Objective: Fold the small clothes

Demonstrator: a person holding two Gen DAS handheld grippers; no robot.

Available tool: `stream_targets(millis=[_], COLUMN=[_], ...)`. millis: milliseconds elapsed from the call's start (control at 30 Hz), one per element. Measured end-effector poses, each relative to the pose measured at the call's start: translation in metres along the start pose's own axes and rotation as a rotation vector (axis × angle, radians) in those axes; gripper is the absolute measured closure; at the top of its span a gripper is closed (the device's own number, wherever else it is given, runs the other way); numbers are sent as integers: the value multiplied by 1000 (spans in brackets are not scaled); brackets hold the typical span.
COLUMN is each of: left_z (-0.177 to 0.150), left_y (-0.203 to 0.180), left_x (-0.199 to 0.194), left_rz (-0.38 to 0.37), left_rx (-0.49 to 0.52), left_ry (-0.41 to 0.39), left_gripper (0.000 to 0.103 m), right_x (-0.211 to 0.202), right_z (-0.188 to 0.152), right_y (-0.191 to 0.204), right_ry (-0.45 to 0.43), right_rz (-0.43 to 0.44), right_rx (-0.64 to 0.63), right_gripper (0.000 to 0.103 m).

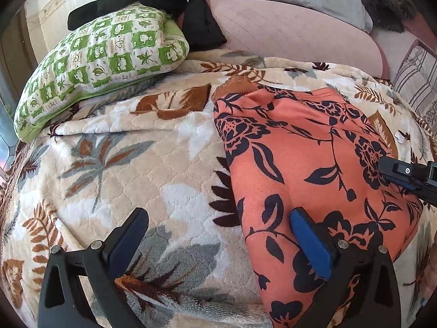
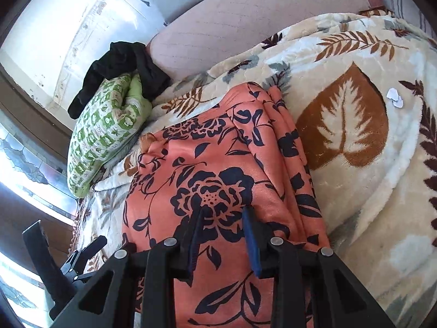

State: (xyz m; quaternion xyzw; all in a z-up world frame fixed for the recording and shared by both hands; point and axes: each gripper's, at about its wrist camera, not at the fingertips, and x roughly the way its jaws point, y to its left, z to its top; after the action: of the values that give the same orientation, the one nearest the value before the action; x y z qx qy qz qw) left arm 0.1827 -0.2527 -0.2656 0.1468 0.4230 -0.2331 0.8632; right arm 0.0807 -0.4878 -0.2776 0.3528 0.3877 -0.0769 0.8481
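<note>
**Folded floral garment on a leaf-print blanket, two grippers above it**

One orange garment (image 1: 314, 164) with a dark navy flower print, folded into a roughly rectangular stack, lying flat on one cream blanket (image 1: 131, 164) patterned with brown and grey leaves. Several stacked layers visible along its right-hand edge in the right wrist view (image 2: 284, 147). One left gripper (image 1: 218, 235), jaws spread wide and holding nothing: one finger over bare blanket, the other, blue-padded, over the garment's near left part. One right gripper (image 2: 222, 227), jaws partly apart with a narrow gap, both fingertips down against a large printed flower on the cloth; no fold caught between them as far as can be seen. Tip of the right gripper also entering from the right edge of the left wrist view (image 1: 407, 175). One green-and-white checked pillow (image 1: 101, 63) beyond the garment, to its left, with one black garment (image 1: 169, 2) draped over its far end. One pink quilted cushion (image 1: 286, 32) behind the blanket. One scrap of white paper (image 2: 395, 97) on the blanket, well apart from the folded cloth.
</note>
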Motion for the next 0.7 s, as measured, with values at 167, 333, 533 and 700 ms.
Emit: stream_targets(millis=[167, 333, 533, 700], left_z=[1, 0, -1, -1], left_y=[-1, 0, -4, -12], left_x=[-2, -2, -5, -11], left_rz=[5, 4, 7, -11], left_rx=[7, 3, 10, 31], left_ry=[-4, -3, -16, -29], left_gripper=[0, 0, 0, 0], right_x=[-11, -26, -46, -49], right_z=[1, 7, 14, 18], right_y=[0, -6, -17, -23], right_ry=[-39, -104, -197, -182], right_rz=[18, 62, 91, 101], right_rx=[-3, 22, 87, 107], right_gripper=[70, 69, 21, 21])
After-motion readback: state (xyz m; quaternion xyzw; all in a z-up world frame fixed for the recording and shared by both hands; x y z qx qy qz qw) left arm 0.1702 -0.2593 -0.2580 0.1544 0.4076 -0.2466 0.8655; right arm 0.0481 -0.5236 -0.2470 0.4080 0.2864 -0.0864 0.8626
